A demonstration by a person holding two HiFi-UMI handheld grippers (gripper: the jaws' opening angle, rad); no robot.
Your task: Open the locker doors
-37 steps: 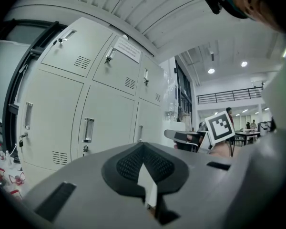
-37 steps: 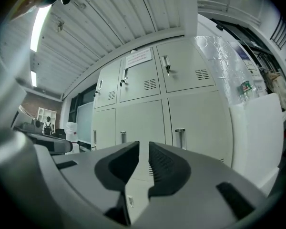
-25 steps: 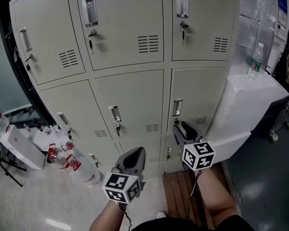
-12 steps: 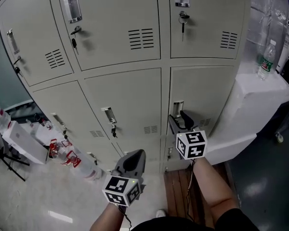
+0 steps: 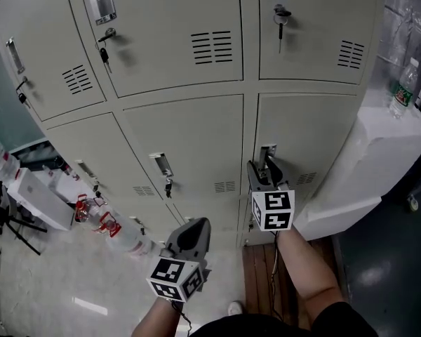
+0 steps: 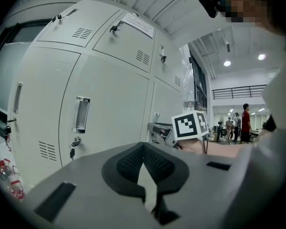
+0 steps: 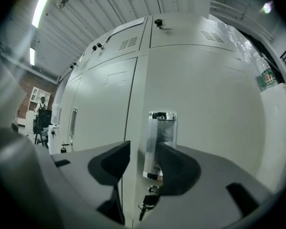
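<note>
The locker bank point(image 5: 182, 132) stood directly ahead of both grippers, its visible doors closed. The right gripper point(image 5: 264, 170) faced the door point(image 5: 316, 132) ahead of it. Its jaws were spread, just narrowed slightly, with the chrome handle point(image 7: 158, 142) between them. The left gripper point(image 5: 196, 227), lower and to its left, had its jaws pressed together on nothing.
</note>
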